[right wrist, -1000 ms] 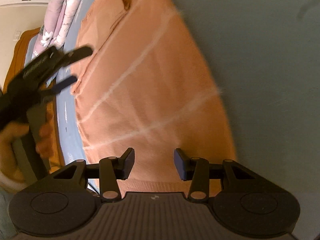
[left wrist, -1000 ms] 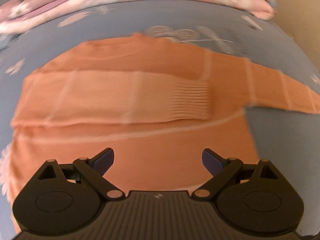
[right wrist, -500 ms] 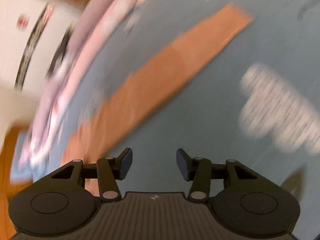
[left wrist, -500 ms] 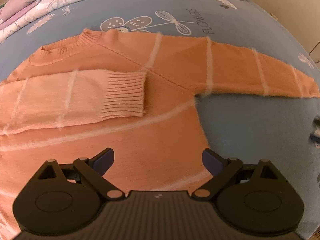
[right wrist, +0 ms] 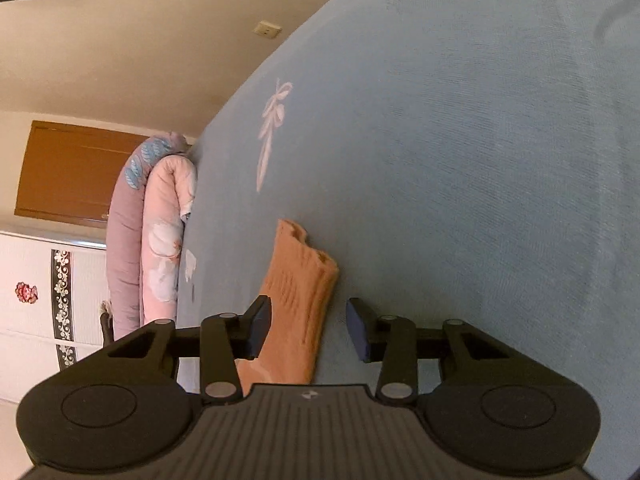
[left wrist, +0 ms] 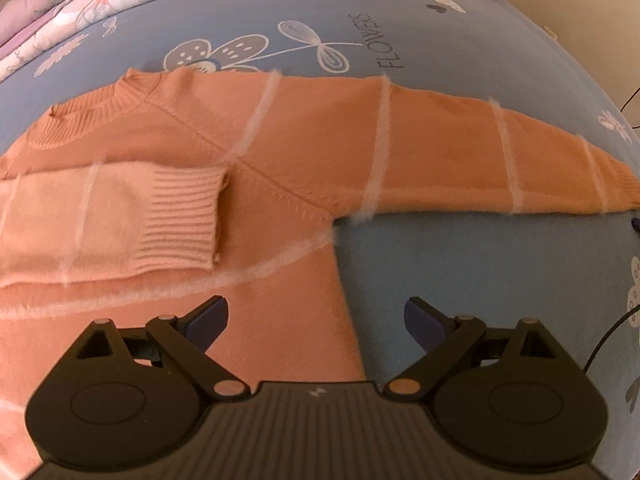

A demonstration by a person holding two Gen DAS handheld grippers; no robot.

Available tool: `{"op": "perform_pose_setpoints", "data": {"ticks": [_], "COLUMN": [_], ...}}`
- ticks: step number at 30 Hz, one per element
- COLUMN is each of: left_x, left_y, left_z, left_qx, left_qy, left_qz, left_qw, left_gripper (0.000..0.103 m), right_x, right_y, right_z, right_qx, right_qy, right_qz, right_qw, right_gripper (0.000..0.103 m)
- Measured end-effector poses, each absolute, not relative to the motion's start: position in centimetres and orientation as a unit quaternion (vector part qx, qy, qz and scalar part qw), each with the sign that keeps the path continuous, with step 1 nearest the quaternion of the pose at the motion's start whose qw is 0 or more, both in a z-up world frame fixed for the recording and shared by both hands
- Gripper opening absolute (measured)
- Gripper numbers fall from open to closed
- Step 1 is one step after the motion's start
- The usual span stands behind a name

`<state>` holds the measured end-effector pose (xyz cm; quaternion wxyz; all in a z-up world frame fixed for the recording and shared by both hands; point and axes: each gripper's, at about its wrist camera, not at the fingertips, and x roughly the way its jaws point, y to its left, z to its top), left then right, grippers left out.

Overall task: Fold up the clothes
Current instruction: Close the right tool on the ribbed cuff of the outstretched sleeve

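two tongs are ours and both hang released, gripping nothing. our left tongs [left wrist: 316, 320] hover over the orange sweater's [left wrist: 280, 152] side edge. the sweater lies flat on the blue bed sheet [left wrist: 460, 272], one sleeve [left wrist: 112, 216] folded across its chest, the other stretched out sideways. our right tongs [right wrist: 308, 326] hover just above that stretched sleeve's cuff [right wrist: 300, 284]. a rolled pink quilt [right wrist: 168, 232] lies along the bed's far edge.

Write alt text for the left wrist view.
An orange sweater with pale stripes lies flat on a blue flower-print bedsheet, one sleeve folded across its chest and the other sleeve stretched out straight. The open left gripper hovers over the sweater's side edge, holding nothing.
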<state>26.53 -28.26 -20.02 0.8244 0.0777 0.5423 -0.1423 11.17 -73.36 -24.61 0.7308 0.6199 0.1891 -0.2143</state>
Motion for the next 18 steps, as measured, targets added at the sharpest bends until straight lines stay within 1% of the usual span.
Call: {"op": "perform_pose_setpoints", "data": {"ticks": [1, 6, 8, 9, 10, 11, 13, 18], "left_x": [26.7, 27.4, 27.5, 27.6, 27.7, 27.7, 27.7, 27.6], "left_y": [-28.4, -29.0, -29.1, -29.1, -29.2, -29.2, -29.2, -28.8], "left_z": [-20.0, -19.9, -20.0, -20.1, -20.2, -20.3, -20.3, -19.8], "left_qx": [0.078, 0.077, 0.077, 0.077, 0.077, 0.077, 0.075, 0.085], "left_qy": [0.542, 0.539, 0.538, 0.538, 0.538, 0.538, 0.538, 0.532], "left_qz": [-0.142, -0.14, -0.14, -0.14, -0.139, -0.139, -0.139, -0.141], "left_qw": [0.825, 0.827, 0.828, 0.828, 0.828, 0.828, 0.828, 0.83], "left_gripper": [0.095, 0.095, 0.095, 0.095, 0.095, 0.095, 0.095, 0.095], "right_x": [11.3, 11.8, 12.0, 12.1, 12.2, 12.3, 12.3, 13.3], "right_y": [-73.5, -74.8, -75.1, -75.1, -75.1, -75.2, -75.3, -75.3], "right_z": [-24.8, -25.9, -26.2, -26.3, -26.3, -26.4, -26.6, -25.3], "right_qx": [0.621, 0.624, 0.621, 0.619, 0.616, 0.615, 0.616, 0.605], "right_qy": [0.186, 0.172, 0.174, 0.175, 0.177, 0.179, 0.186, 0.204], "right_qz": [-0.213, -0.205, -0.202, -0.2, -0.198, -0.198, -0.199, -0.205], "right_qw": [0.731, 0.734, 0.737, 0.739, 0.741, 0.742, 0.739, 0.742], "right_gripper": [0.046, 0.034, 0.027, 0.026, 0.023, 0.017, 0.012, 0.012]}}
